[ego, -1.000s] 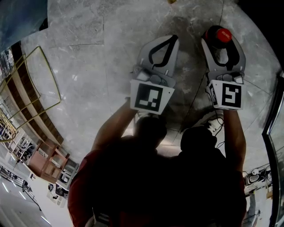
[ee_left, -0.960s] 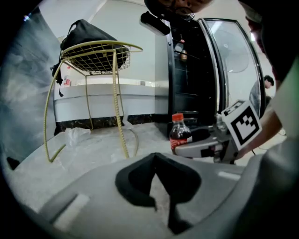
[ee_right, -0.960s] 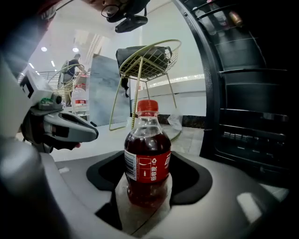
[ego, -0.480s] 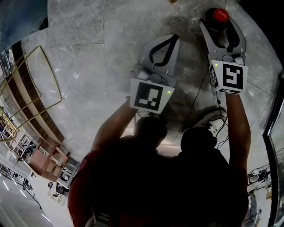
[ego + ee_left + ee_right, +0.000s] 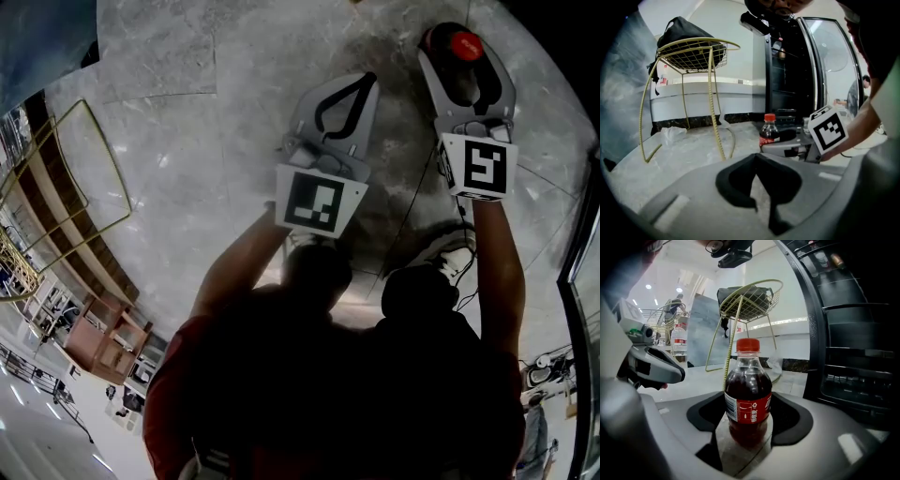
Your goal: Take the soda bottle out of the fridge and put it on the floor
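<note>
The right gripper (image 5: 466,58) clamps the soda bottle (image 5: 747,399) upright, the floor (image 5: 187,141) directly beneath its base and the fridge (image 5: 853,333) at right, while the left gripper (image 5: 361,86), closed and empty, waits alongside.

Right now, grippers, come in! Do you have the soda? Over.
Left gripper shut, empty. Right gripper shut on soda bottle, upright, out of the fridge. Open fridge just beside; wire stand farther off.
</note>
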### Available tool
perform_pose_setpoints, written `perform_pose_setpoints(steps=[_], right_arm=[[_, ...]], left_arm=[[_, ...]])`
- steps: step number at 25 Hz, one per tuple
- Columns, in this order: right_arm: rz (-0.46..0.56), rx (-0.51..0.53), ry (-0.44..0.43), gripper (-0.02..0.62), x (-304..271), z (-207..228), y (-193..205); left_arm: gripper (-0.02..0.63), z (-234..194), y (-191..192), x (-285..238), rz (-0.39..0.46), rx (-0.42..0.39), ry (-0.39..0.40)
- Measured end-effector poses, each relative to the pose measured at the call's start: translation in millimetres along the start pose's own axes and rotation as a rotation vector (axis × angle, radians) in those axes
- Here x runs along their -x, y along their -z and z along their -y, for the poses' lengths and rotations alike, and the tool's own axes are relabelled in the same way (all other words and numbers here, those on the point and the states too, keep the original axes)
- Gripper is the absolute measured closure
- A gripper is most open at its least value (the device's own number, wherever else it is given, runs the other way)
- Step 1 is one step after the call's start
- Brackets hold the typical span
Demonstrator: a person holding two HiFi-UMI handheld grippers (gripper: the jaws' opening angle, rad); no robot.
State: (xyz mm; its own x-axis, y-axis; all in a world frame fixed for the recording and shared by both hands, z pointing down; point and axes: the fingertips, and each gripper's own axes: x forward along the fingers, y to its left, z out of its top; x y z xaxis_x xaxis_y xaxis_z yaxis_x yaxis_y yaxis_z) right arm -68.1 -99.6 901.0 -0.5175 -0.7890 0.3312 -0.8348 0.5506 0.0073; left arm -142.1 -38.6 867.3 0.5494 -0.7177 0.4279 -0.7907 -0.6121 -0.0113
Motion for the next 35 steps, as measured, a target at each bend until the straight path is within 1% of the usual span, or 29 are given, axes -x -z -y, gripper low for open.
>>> perform_pose_setpoints(steps=[12, 14, 17, 19, 23, 25, 35], right_arm=[[0.022, 0.0, 0.0, 0.298, 4, 0, 2], [0.025, -0.018, -0.002, 0.295, 2, -1, 1], [0.011, -0.043, -0.035, 0.236, 1, -5, 5], [0.013, -0.042, -0.059, 0.205, 3, -7, 7], [0.021, -0.035, -0.061, 0.125, 5, -10, 6], [0.02, -0.043, -0.06, 0.103, 7, -10, 6], [0.002, -0.077, -0.044, 0.101, 21, -6, 15]], left_arm=[[0.606, 11, 0, -1, -0.008, -0.008, 0.015], [0.606, 11, 1, -1, -0.009, -0.01, 0.017], [0.606, 12, 4, -2, -0.015, -0.009, 0.018], [0.606, 12, 6, -2, -0.018, -0.009, 0.018], [0.606, 11, 5, -2, -0.013, -0.003, 0.015], [0.606, 11, 5, -2, -0.013, -0.004, 0.016], [0.606, 10, 6, -1, -0.014, -0.006, 0.013]])
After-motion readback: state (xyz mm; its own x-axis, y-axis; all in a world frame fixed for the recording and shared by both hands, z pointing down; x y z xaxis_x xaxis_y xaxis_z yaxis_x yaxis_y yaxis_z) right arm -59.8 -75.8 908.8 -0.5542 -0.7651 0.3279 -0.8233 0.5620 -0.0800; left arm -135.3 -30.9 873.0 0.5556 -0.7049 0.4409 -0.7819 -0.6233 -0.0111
